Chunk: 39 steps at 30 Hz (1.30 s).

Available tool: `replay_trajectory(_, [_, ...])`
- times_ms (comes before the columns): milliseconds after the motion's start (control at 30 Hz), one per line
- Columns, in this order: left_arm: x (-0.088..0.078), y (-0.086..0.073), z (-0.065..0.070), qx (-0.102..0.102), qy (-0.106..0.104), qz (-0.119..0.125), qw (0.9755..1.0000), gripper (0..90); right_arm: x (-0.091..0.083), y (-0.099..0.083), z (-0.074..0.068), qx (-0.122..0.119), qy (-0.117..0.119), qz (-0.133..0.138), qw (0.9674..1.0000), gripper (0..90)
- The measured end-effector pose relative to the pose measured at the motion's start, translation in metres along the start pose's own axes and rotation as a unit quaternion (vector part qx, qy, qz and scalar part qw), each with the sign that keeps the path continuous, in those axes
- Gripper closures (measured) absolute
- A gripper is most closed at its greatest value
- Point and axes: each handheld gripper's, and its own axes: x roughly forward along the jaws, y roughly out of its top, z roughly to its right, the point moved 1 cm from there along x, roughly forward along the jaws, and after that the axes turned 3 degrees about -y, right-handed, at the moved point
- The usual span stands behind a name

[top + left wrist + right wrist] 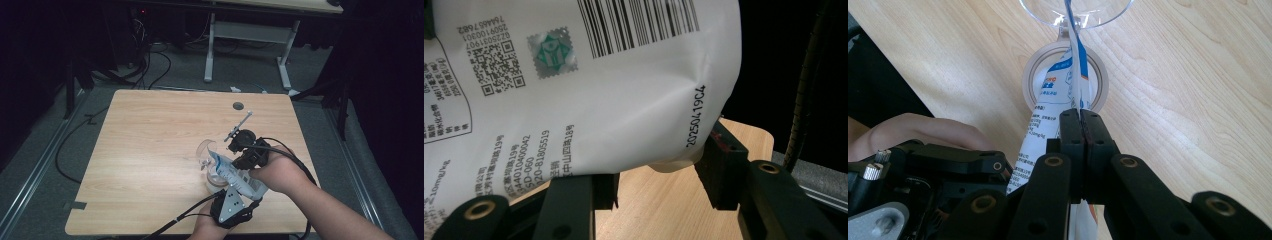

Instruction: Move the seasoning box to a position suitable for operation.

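Over the bench [150, 150], both grippers hold a white pouch [235, 175] tilted toward a clear cup [209, 155]. Left gripper [656, 187] fingers clamp its base; right gripper [1080, 122] fingers pinch its edge tight.

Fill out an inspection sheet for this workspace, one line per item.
Surface: wooden table, round grommet hole near the far edge.
Job's things: white printed pouch held tilted, its top at the mouth of a clear stemmed glass; the glass's round base is on the table.
Clutter: nothing seen.
Grippers: left tongs grip the pouch's bottom from both sides; right tongs are pinched shut on the pouch's thin edge.
Cables: black cable trails off the near edge from the left tongs; another loops over the right hand.
Surroundings: dark room, grey floor, white desk frame beyond the table, loose floor cables.
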Motion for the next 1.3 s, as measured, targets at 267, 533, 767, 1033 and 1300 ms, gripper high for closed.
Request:
replay_trajectory(267, [0.0001, 0.0002, -0.0002, -0.001, 0.0, 0.001, 1.0, 56.8, 0.0, 0.0002, 0.0002, -0.001, -0.001, 0.0, 1.0, 89.6])
replay_trajectory(533, [0.0002, -0.0001, 0.0002, 0.001, -0.001, 0.0, 1.0, 56.8, 0.0004, -0.0007, 0.0013, -0.001, 0.001, 0.001, 1.0, 89.6])
replay_trajectory(767, [0.0003, -0.0002, 0.0003, 0.0, 0.0, 0.0, 1.0, 56.8, 0.0006, -0.0003, 0.0006, -0.001, 0.001, 0.0, 1.0, 89.6])
replay_trajectory(1033, [0.0013, -0.0006, -0.0005, -0.004, 0.0, 0.001, 1.0, 56.8, 0.0033, 0.0003, 0.0015, -0.002, 0.001, 0.001, 1.0, 89.6])
replay_trajectory(1300, [0.003, -0.0012, -0.003, -0.006, 0.002, 0.0, 1.0, 56.8, 0.0058, 0.0035, 0.0018, -0.006, -0.003, -0.003, 1.0, 89.6])
